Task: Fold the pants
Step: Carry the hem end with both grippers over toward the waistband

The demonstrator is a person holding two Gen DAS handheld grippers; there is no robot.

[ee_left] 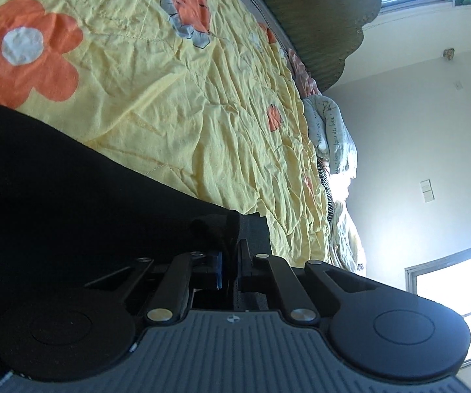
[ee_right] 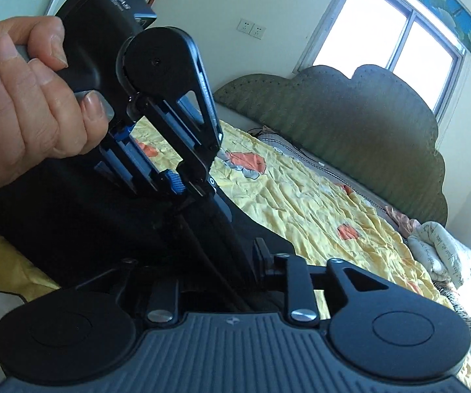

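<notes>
Two grippers work over one pair of black pants (ee_left: 55,180) spread on the near part of a bed. In the left wrist view the left gripper (ee_left: 230,245) has its two fingers drawn tight together, clenched on a bunched edge of the pants, whose dark cloth runs from the fingertips out to the left of that picture. In the right wrist view the right gripper (ee_right: 235,262) has one finger (ee_right: 261,250) plainly showing while the other is lost against the black cloth; the fingers stand apart with a fold of the pants running between them, and whether the pads press on the cloth cannot be told. Just beyond it in that view the left gripper (ee_right: 199,193) points down into the pants, gripped by one bare hand (ee_right: 29,98) around its handle. Under the pants lies one yellow bedspread (ee_left: 176,104) printed with orange flowers, of which about five show in the left wrist view, the largest with a white centre. Farther off, at the bedspread's far edge, sits one rumpled white quilt with writing on it (ee_right: 438,249), with a striped cloth beside it. Behind the bed stands one green scalloped headboard (ee_right: 350,121), and past that a pale wall with two windows (ee_left: 454,294) in the left wrist view and one window (ee_right: 389,29) and two wall sockets (ee_right: 251,28) in the right
</notes>
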